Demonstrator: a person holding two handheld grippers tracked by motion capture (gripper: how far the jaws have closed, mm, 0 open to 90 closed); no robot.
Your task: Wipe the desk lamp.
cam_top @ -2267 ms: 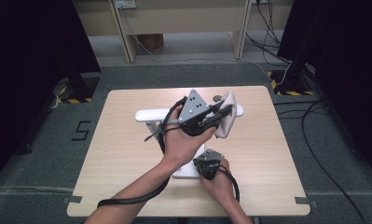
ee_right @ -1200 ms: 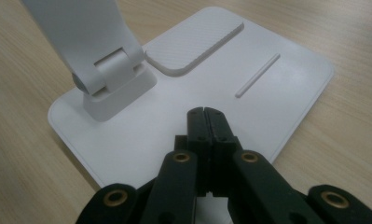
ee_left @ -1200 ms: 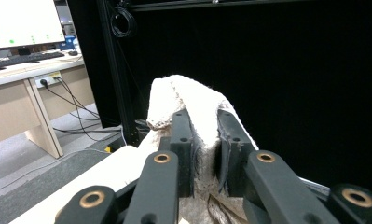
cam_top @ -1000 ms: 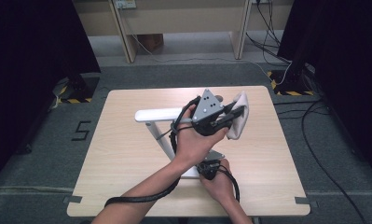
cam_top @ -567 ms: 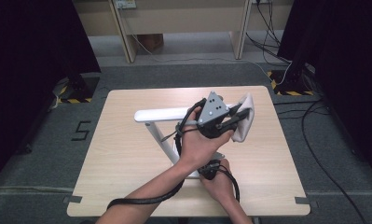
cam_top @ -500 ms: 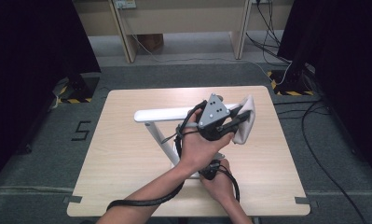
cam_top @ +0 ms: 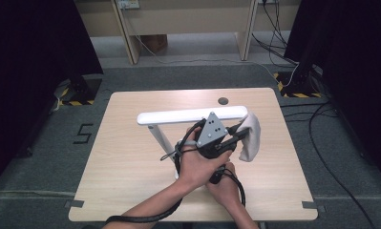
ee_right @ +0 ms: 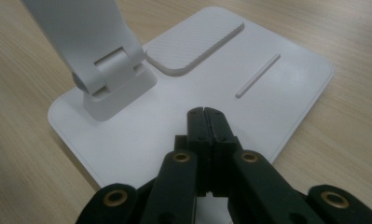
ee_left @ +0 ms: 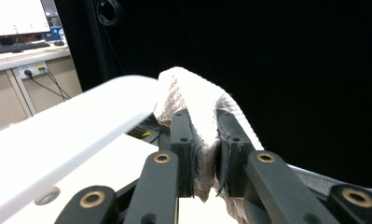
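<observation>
One white cloth (ee_left: 197,107) hangs over the right end of a white lamp's head (cam_top: 193,115), draped down toward the bench (cam_top: 126,157). The left gripper (ee_left: 203,154) has its fingers (ee_left: 181,140) clamped on a fold of that cloth just beside the lamp head. The lamp's flat base (ee_right: 267,88) lies on the bench nearer the person. The right gripper (ee_right: 206,116) rests its tips on that base, fingers pressed together with nothing between them.
</observation>
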